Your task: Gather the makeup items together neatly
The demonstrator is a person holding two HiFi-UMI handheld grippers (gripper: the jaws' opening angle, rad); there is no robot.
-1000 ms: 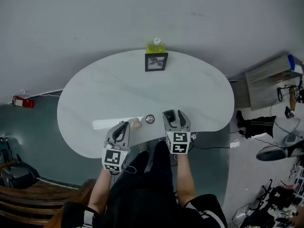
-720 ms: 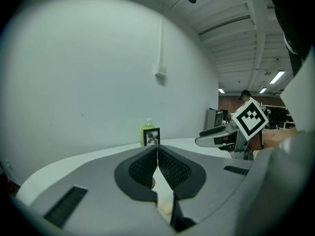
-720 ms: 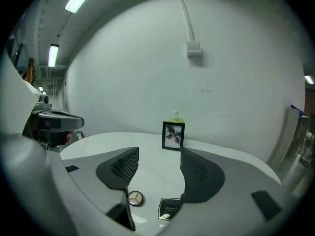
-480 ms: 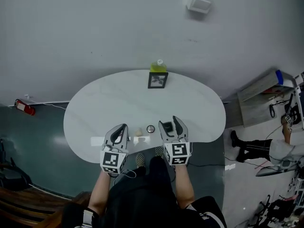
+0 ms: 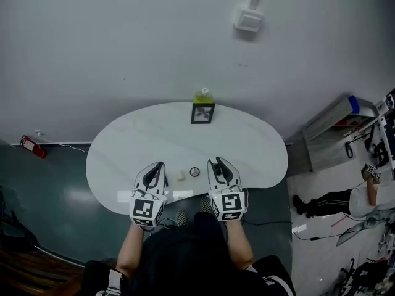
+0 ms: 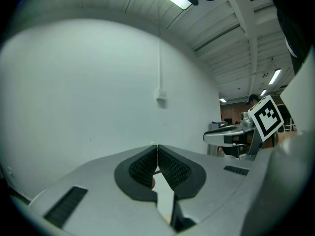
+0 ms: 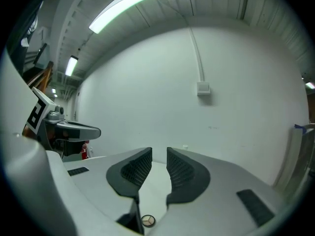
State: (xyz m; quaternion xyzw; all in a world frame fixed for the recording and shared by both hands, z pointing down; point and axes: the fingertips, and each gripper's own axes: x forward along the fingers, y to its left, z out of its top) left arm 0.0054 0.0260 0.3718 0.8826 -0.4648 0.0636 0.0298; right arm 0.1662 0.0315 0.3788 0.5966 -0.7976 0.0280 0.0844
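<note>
My left gripper (image 6: 157, 154) has its fingers pressed together, empty. The right gripper (image 7: 159, 159) is closing its fingers with nothing between, a compact (image 7: 147, 221) just beside.

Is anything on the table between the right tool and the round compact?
Nothing visible does. Only bare table lies between the right tool, its jaws closing with nothing between them, and the round compact just left of it.

Looking like a lab or workshop here: bare white wall (image 5: 123, 42), strip light (image 7: 133, 1) overhead, cables and gear (image 5: 361, 270) strewn on the floor.
</note>
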